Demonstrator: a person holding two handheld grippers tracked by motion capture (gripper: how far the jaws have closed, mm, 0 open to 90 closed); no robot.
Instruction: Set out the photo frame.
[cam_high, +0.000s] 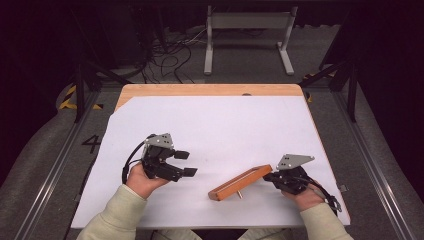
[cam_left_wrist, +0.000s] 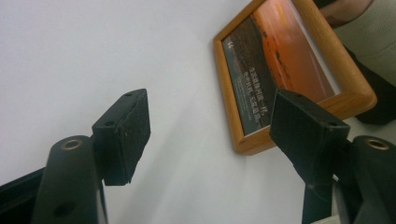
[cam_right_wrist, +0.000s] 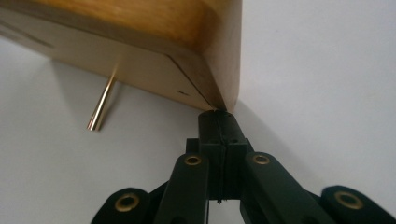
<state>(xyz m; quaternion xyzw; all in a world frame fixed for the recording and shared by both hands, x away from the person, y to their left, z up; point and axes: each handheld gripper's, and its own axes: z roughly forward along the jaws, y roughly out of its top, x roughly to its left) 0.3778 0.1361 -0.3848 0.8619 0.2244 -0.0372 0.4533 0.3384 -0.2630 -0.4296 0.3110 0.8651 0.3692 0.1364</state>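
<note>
A: Left gripper (cam_high: 186, 163) hovering w/ fingers (cam_left_wrist: 125, 135) spread wide, nothing between, aimed toward picture frame (cam_left_wrist: 289, 70).
B: Lying where?
A: Resting tilted on white bench (cam_high: 225, 125), mid-right, propped on brass peg (cam_right_wrist: 102, 108). Right gripper (cam_high: 268, 176) touching its corner w/ fingers pressed together, gripping nothing.
B: Handling?
A: Prob. light, stiff; glazed front likely fragile, slippery. Taking hold across wooden rim, not the glass. Looking: orange-brown wood, sunset print, small text.

The picture frame (cam_left_wrist: 285, 70) runs off the top edge beyond the left gripper (cam_left_wrist: 215, 126), its small caption print blurred, its near corner hidden behind one pad.
</note>
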